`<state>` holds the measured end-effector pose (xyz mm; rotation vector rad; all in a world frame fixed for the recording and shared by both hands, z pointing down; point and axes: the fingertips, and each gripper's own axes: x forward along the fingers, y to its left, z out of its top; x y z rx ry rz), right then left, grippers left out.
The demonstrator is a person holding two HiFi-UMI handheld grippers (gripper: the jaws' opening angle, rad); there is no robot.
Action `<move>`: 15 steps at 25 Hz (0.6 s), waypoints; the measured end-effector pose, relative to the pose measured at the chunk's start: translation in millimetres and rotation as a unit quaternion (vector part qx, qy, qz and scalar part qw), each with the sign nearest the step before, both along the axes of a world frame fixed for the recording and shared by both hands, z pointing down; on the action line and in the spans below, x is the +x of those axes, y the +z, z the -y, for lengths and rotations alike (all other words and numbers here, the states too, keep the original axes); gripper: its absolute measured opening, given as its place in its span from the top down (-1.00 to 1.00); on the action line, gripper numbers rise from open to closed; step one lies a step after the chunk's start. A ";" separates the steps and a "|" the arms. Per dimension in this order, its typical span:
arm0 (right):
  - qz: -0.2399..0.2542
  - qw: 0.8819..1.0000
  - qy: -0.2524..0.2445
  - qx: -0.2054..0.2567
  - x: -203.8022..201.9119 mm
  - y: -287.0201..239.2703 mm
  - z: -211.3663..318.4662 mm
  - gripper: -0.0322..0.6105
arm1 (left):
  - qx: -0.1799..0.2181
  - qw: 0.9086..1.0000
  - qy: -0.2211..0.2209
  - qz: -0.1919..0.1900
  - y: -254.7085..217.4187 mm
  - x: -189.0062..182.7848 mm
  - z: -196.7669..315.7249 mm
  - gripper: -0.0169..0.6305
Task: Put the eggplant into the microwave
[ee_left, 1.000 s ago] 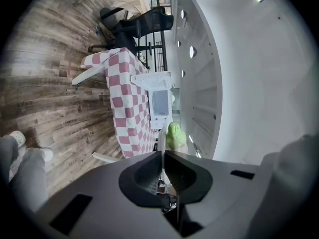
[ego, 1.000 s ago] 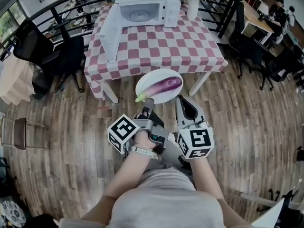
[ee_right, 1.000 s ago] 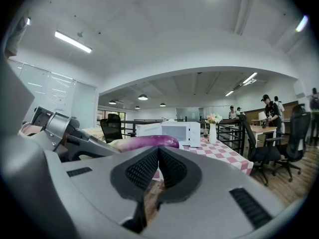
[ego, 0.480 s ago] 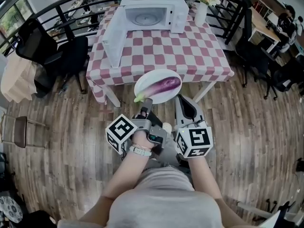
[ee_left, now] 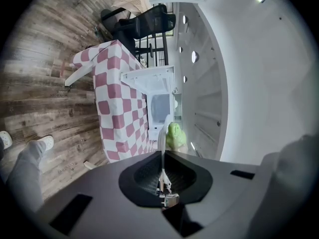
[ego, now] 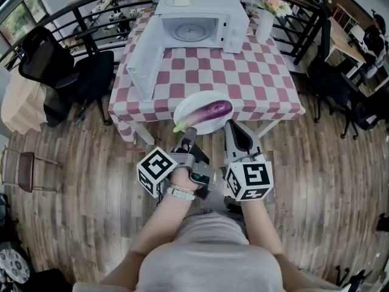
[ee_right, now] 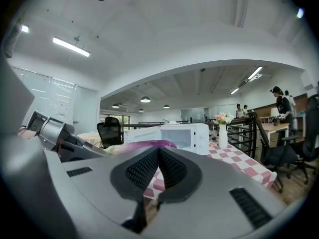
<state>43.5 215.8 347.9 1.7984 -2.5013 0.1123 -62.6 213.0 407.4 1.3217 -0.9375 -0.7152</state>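
Observation:
A purple eggplant (ego: 213,109) with a green stem lies on a white plate (ego: 189,104) held in the air at the front edge of the checked table (ego: 243,78). My left gripper (ego: 188,134), rolled on its side, is shut on the plate's near rim (ee_left: 162,142); the green stem (ee_left: 174,136) shows just past its jaws (ee_left: 162,176). My right gripper (ego: 231,126) is shut, its tip at the plate's right near edge, with the eggplant (ee_right: 149,144) just above it (ee_right: 158,158). The white microwave (ego: 203,22) stands at the table's far side, its door (ego: 146,62) swung wide open to the left.
A vase of flowers (ego: 265,18) stands right of the microwave, and a small white object (ego: 181,0) lies on top of it. Black chairs (ego: 70,66) stand left of the table, a black railing behind it. People (ee_right: 281,103) stand at desks far right.
Both grippers have carried the plate with the eggplant forward. The table and microwave are nearer, and the plate has come from in front of the table to over its front edge.

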 end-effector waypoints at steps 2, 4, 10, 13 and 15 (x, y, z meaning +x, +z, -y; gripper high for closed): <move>0.005 1.000 -0.001 0.000 2.5 0.4 13.3 0.82 | 0.002 1.000 -0.001 0.004 -0.5 2.0 12.2 0.90; 0.006 1.000 -0.004 -0.001 3.2 2.8 23.0 0.82 | 0.004 1.000 -0.002 0.009 -0.3 3.6 22.4 0.90; 0.003 1.000 -0.029 -0.009 5.7 4.6 71.7 0.82 | -0.002 1.000 -0.013 0.011 -4.0 12.7 73.3 0.90; 0.006 0.999 -0.037 -0.010 10.2 2.6 95.6 0.82 | -0.004 1.000 -0.022 0.011 -5.4 16.3 95.3 0.90; 0.006 0.999 -0.043 -0.010 12.9 1.4 112.7 0.82 | -0.006 1.000 -0.029 0.010 -5.4 18.8 110.0 0.90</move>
